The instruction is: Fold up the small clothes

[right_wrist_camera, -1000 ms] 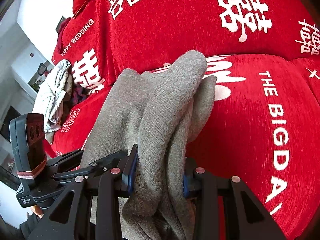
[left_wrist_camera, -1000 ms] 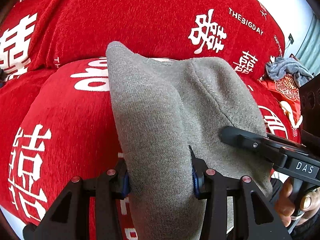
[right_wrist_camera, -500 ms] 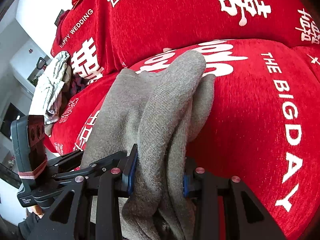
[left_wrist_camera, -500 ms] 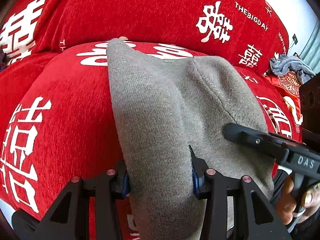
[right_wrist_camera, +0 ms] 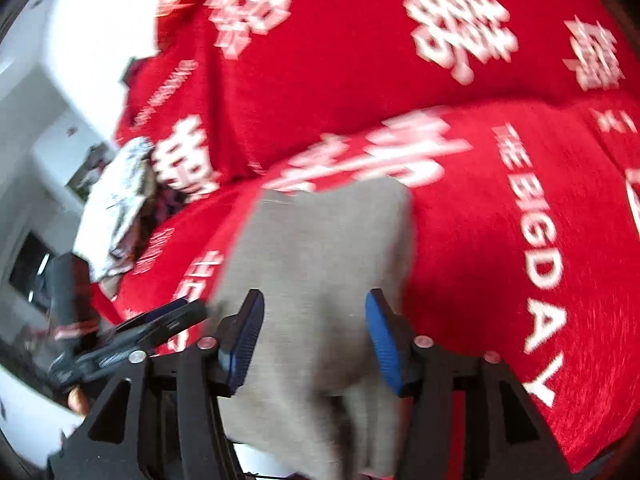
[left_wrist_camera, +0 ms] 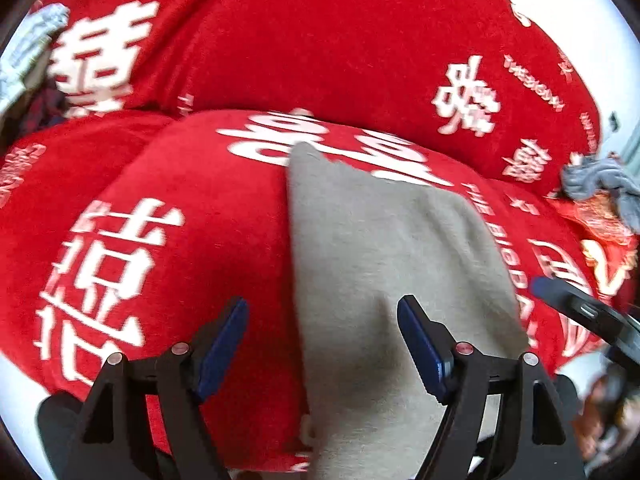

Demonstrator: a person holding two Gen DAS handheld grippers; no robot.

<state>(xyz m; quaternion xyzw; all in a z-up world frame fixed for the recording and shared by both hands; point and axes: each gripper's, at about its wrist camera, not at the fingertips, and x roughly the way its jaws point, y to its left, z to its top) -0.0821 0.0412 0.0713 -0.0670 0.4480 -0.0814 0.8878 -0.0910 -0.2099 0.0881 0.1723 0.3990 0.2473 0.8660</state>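
A grey knitted garment (left_wrist_camera: 380, 248) lies folded flat on the seat of a red sofa (left_wrist_camera: 160, 208) printed with white characters. My left gripper (left_wrist_camera: 322, 344) hovers over the garment's near left edge. Its jaws are opening, the blue pads (left_wrist_camera: 224, 344) stand clear of the cloth, and nothing is gripped. In the right wrist view the same garment (right_wrist_camera: 320, 248) lies under my right gripper (right_wrist_camera: 312, 340). Its jaws are opening too, with the cloth between the pads (right_wrist_camera: 382, 344) but not pinched. Each gripper shows at the edge of the other's view, the left gripper (right_wrist_camera: 160, 320) among them.
The sofa backrest (left_wrist_camera: 320, 48) rises behind the seat. A crumpled grey cloth (left_wrist_camera: 600, 184) lies on a red patterned cushion (left_wrist_camera: 600, 220) at the right end. A pale bundle of clothes (right_wrist_camera: 116, 208) is heaped at the left end. A hand (right_wrist_camera: 76, 400) holds the left gripper.
Both grippers have opened and let go of the grey garment. It has dropped from its raised, bunched shape to lie flat on the seat. Both views have shifted and are blurred.
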